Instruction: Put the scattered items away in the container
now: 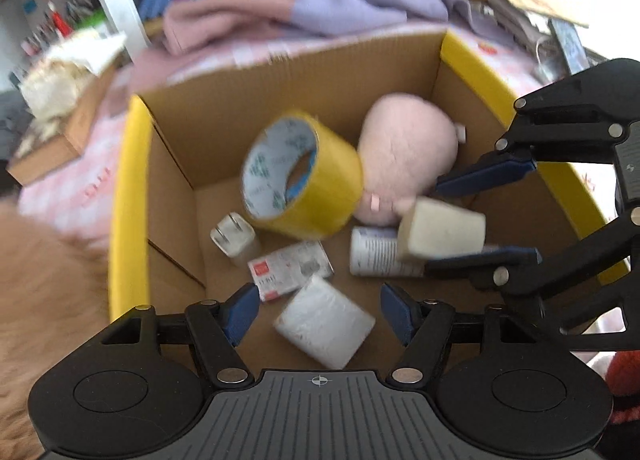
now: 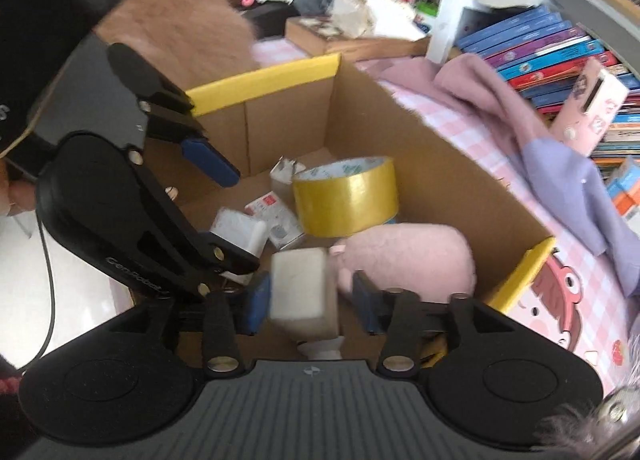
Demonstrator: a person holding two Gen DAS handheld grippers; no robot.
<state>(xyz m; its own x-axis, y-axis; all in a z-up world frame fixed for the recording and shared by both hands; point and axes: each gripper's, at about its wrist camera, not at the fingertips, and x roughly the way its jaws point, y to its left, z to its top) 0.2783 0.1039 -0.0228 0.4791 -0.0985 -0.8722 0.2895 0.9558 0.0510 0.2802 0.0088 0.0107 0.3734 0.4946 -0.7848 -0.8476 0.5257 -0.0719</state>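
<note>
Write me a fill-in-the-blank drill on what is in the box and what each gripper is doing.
1. The tape roll inside the cardboard box is ____ in colour.
2. The cream block sits between the fingers of the ____ gripper.
3. The left gripper holds ____.
4. The plush toy is ____ in colour.

Missing words: yellow; right; nothing; pink
</note>
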